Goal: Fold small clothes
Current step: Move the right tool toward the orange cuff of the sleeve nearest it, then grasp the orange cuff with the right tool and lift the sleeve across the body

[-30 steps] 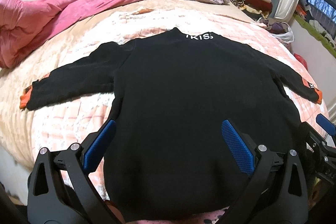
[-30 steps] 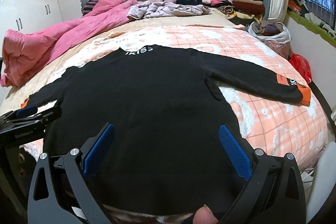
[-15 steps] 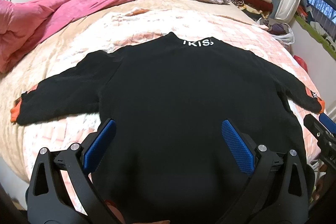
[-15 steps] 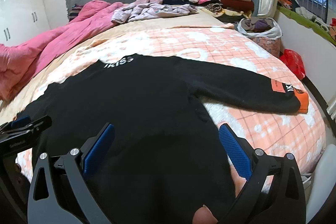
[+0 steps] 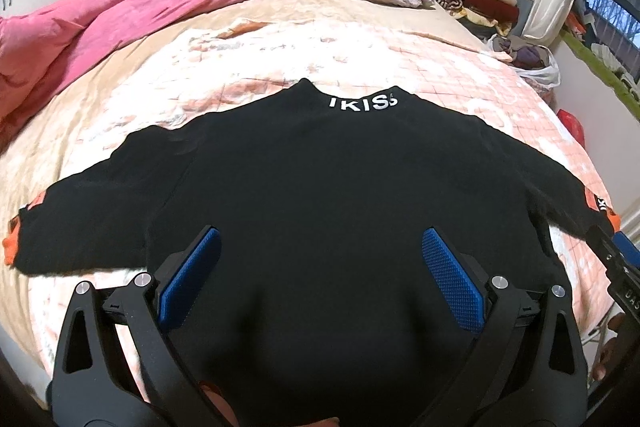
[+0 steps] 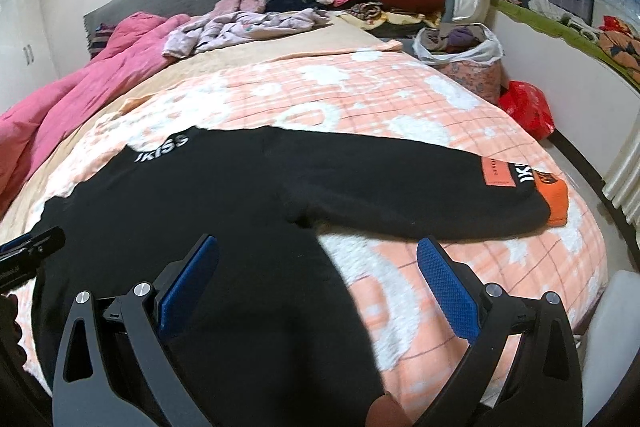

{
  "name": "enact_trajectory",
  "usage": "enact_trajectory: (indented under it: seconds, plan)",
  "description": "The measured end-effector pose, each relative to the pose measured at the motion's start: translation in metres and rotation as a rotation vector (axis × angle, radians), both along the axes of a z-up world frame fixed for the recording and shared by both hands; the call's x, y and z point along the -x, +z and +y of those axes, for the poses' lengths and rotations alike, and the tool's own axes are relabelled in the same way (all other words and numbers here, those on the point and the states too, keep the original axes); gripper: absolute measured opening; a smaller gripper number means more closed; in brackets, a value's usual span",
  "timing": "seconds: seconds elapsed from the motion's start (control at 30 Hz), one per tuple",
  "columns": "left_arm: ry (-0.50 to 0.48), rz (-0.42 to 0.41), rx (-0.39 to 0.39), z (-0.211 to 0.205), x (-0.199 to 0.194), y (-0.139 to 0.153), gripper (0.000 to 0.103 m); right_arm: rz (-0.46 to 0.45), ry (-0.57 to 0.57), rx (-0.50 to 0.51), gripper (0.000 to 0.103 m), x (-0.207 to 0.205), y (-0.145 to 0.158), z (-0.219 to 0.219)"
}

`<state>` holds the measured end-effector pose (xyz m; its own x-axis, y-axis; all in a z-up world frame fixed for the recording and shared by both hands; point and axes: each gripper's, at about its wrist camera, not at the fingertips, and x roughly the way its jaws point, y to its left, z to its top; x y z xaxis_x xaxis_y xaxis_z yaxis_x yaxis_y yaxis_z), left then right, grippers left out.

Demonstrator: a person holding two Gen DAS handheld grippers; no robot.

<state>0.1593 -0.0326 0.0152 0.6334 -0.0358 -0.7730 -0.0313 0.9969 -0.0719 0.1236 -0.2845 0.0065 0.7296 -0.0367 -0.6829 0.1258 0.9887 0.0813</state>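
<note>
Both tools gaping empty over black sweater (image 5: 320, 187), orange cuff patch (image 6: 498, 172) clear only rightward

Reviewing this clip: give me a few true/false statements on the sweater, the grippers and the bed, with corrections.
1. The black sweater lies spread flat on the bed, sleeves out. True.
2. The left gripper is clamped on the hem. False: its fingers stand wide apart, holding nothing.
3. The sleeve cuff is orange. True.
4. The right gripper grips a sleeve. False: it is open, empty.
5. The pink quilt covers the sweater. False: it lies apart, farther back.
</note>
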Motion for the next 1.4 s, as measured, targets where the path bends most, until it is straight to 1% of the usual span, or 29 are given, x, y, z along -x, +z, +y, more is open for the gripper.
enact_trajectory:
  seconds: [0.13, 0.3, 0.4, 0.5, 0.7, 0.93, 1.1, 1.2, 1.23, 1.4]
  plan:
    - [-0.009, 0.010, 0.018, -0.007, -0.012, -0.001, 0.095, -0.003, -0.035, -0.018, 0.099, -0.008, -0.002, -0.018]
    - [-0.025, 0.030, 0.009, -0.020, -0.028, -0.006, 0.095, 0.008, -0.097, -0.041, 0.099, -0.014, -0.006, -0.041]
    - [-0.038, 0.041, 0.012, -0.026, -0.036, -0.009, 0.095, 0.014, -0.150, -0.043, 0.099, -0.017, -0.011, -0.059]
    - [-0.046, 0.045, 0.006, -0.031, -0.042, -0.013, 0.095, 0.026, -0.216, -0.079, 0.099, -0.019, -0.019, -0.082]
    - [-0.044, 0.062, -0.001, -0.035, -0.058, -0.020, 0.095, 0.046, -0.321, -0.119, 0.099, -0.018, -0.032, -0.119]
    - [-0.047, 0.058, -0.008, -0.038, -0.073, -0.023, 0.095, 0.082, -0.444, -0.217, 0.099, -0.013, -0.051, -0.167]
    - [-0.057, 0.058, -0.035, -0.045, -0.086, -0.029, 0.095, 0.105, -0.493, -0.288, 0.099, -0.015, -0.065, -0.194]
    - [-0.052, 0.067, -0.028, -0.045, -0.093, -0.034, 0.095, 0.118, -0.512, -0.347, 0.099, -0.020, -0.076, -0.209]
    - [-0.051, 0.065, -0.023, -0.045, -0.094, -0.035, 0.095, 0.109, -0.521, -0.374, 0.099, -0.023, -0.080, -0.216]
    - [-0.041, 0.054, 0.000, -0.043, -0.097, -0.039, 0.095, 0.054, -0.542, -0.420, 0.098, -0.036, -0.085, -0.238]
